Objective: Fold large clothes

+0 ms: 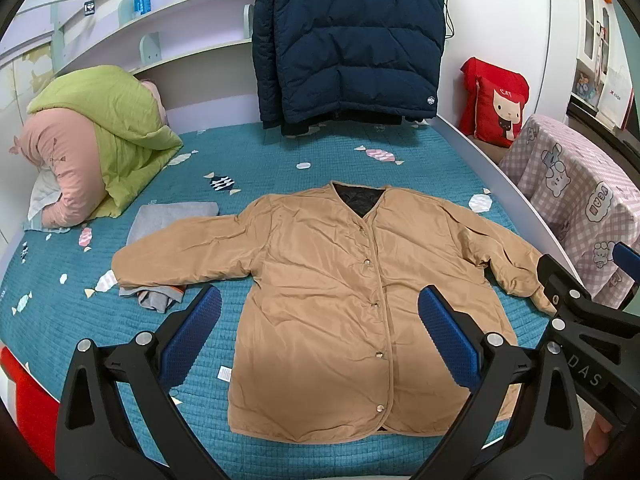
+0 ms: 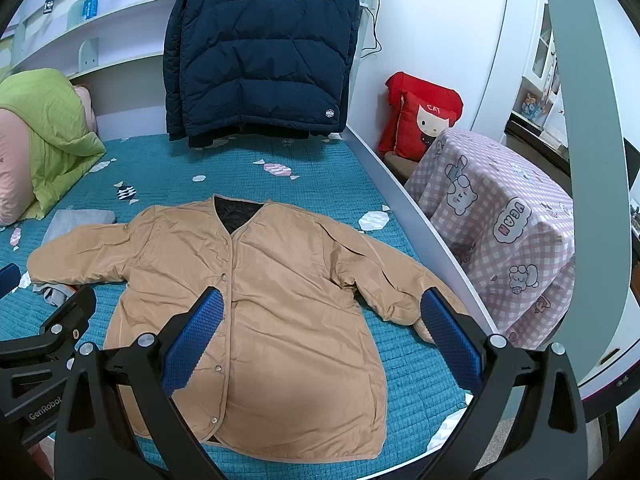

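tan jacket flat, grey clothes under sleeve

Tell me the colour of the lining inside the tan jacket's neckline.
Black, quilted lining in the tan jacket; clearest in the right wrist view.

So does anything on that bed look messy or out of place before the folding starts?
Mostly tidy. The tan jacket lies flat and snapped shut, but its sleeve on the left of the view lies over a crumpled grey garment and a folded grey cloth. Both grippers, left and right, hover open, holding nothing.
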### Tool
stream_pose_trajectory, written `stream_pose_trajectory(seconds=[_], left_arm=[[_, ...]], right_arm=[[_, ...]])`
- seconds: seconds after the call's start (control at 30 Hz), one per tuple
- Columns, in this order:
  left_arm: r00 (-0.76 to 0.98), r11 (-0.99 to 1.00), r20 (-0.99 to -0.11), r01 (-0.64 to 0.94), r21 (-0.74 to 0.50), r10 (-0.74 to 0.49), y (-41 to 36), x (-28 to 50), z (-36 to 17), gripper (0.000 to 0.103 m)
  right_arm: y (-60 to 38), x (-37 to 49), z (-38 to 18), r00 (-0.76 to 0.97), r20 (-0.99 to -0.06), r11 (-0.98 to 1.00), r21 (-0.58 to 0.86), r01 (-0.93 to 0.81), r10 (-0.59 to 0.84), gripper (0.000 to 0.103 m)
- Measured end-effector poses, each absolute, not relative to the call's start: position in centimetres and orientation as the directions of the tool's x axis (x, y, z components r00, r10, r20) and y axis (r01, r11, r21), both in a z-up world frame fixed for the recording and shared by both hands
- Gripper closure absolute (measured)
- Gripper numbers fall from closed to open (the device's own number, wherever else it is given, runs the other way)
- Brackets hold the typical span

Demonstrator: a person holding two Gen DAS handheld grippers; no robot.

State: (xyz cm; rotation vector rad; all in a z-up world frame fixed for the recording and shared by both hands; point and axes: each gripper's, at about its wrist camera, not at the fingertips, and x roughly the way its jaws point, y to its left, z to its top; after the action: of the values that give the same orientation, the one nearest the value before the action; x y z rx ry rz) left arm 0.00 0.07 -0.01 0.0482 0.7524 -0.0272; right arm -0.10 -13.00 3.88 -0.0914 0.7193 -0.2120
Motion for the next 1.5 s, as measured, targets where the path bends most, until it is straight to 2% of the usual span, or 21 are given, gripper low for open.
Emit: stream_pose_trajectory(seconds=[1.5], left_arm=[[0.724, 0.999, -0.689, 0.046, 0.016, -0.023, -1.1, 0.0, 0.6, 0.005]], right_arm=[[-12.2, -0.6, 3.9, 0.730, -0.633, 0.966, -0.191, 0.175, -0.257, 0.007]])
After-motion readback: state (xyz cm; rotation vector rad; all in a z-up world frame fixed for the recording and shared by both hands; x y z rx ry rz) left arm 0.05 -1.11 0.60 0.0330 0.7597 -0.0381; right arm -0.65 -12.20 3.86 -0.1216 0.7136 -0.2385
